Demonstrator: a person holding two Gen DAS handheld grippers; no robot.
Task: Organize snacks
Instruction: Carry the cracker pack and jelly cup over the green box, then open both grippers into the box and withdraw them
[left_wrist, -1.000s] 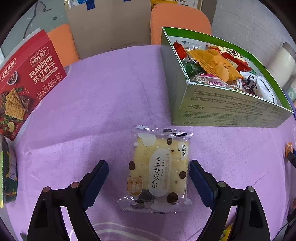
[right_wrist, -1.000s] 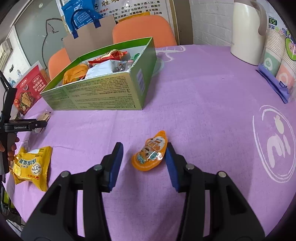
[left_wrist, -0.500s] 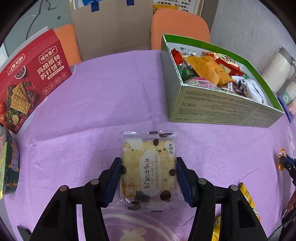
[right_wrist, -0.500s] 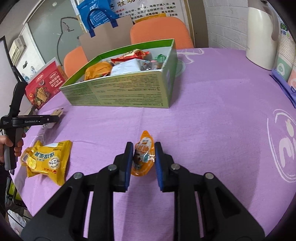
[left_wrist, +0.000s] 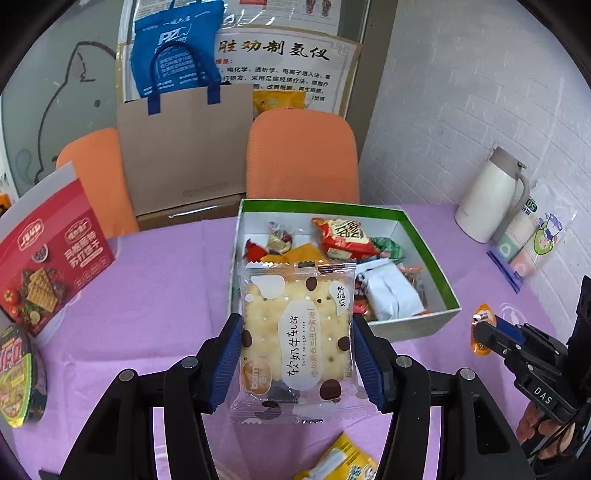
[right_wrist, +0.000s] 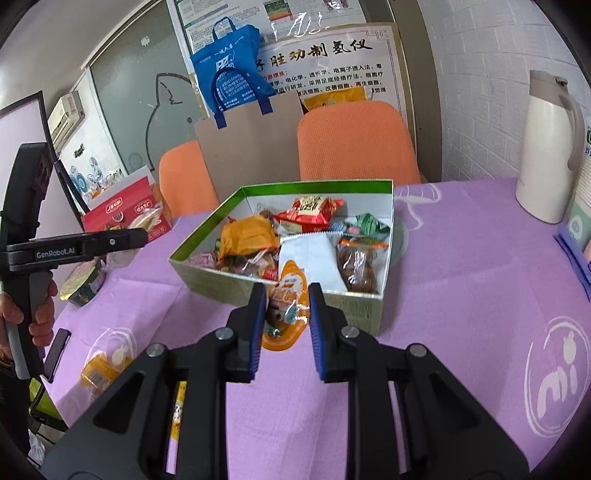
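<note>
My left gripper (left_wrist: 297, 360) is shut on a clear-wrapped cracker packet (left_wrist: 295, 332) with brown dots, lifted off the purple table in front of the green snack box (left_wrist: 410, 326). My right gripper (right_wrist: 286, 325) is shut on a small orange jelly pouch (right_wrist: 286, 301), raised just before the near wall of the same box (right_wrist: 354, 306). The box holds several wrapped snacks. In the left wrist view the right gripper (left_wrist: 480, 332) shows at the right edge with the orange pouch (left_wrist: 480, 321). The left gripper's handle (right_wrist: 74, 247) appears at the left of the right wrist view.
A yellow snack packet (left_wrist: 340, 461) lies on the table below the left gripper, also seen as the yellow packet (right_wrist: 101, 369). A red cracker box (left_wrist: 48, 258) and a noodle bowl (left_wrist: 18, 376) stand left. A white kettle (right_wrist: 546, 147) and paper cups (left_wrist: 528, 236) stand right. Orange chairs (left_wrist: 303, 155) sit behind.
Both grippers closed on their snacks, then lifted them off the table toward the green box. The cracker packet and the orange pouch now hang above the cloth.
</note>
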